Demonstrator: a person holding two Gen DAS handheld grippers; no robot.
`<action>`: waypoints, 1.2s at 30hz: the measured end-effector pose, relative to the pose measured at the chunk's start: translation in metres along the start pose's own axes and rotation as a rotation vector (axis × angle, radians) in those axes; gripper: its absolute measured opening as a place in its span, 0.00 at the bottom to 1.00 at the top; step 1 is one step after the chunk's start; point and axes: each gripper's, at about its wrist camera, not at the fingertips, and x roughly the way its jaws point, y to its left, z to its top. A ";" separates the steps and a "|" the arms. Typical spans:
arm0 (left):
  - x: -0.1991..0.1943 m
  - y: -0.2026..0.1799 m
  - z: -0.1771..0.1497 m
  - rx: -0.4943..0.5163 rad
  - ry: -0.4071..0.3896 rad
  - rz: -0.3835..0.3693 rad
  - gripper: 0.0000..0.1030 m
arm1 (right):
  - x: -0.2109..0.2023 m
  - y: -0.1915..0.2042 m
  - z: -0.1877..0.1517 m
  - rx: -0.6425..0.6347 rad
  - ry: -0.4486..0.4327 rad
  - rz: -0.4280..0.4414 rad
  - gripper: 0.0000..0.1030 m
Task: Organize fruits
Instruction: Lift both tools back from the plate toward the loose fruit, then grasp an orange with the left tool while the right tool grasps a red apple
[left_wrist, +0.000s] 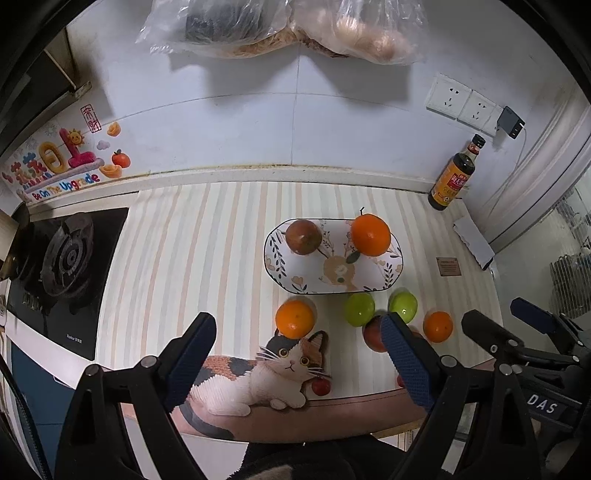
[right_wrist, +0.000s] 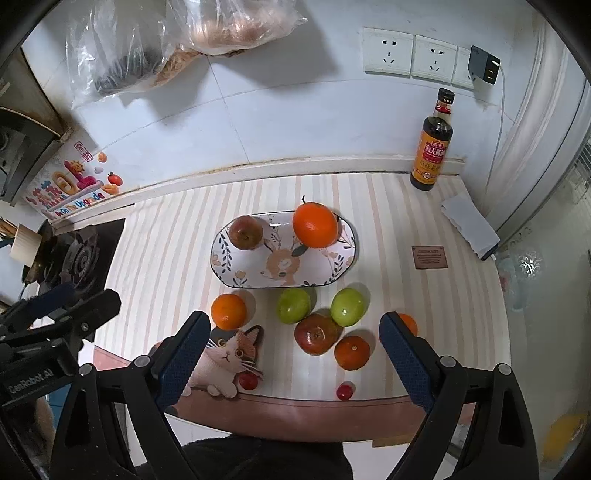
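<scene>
An oval patterned plate (right_wrist: 236, 269) (left_wrist: 388, 277) holds a red apple (right_wrist: 245, 232) (left_wrist: 303, 236) and a large orange (right_wrist: 315, 225) (left_wrist: 370, 235). In front of it on the striped mat lie an orange (right_wrist: 228, 311) (left_wrist: 294, 319), two green apples (right_wrist: 293, 305) (right_wrist: 348, 307), a red apple (right_wrist: 317, 334), two small oranges (right_wrist: 352, 352) (right_wrist: 408, 325) and two cherry tomatoes (right_wrist: 248, 381) (right_wrist: 344, 391). My right gripper (right_wrist: 293, 343) is open and empty above the loose fruit. My left gripper (left_wrist: 299, 343) is open and empty near the mat's front edge.
A gas stove (left_wrist: 62, 258) is at the left. A dark sauce bottle (right_wrist: 434, 147) stands at the back right by the wall sockets (right_wrist: 410, 55). A white folded cloth (right_wrist: 469, 225) lies at the right. Plastic bags (left_wrist: 280, 29) hang on the wall.
</scene>
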 end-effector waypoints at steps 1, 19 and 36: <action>0.002 0.001 0.001 -0.010 -0.001 0.009 0.89 | 0.001 -0.001 0.001 0.008 -0.008 0.002 0.92; 0.140 0.027 0.007 -0.065 0.237 0.061 1.00 | 0.175 -0.069 -0.011 0.173 0.330 0.091 0.93; 0.266 0.001 -0.021 0.008 0.533 0.026 0.94 | 0.271 -0.043 -0.040 -0.015 0.504 0.004 0.80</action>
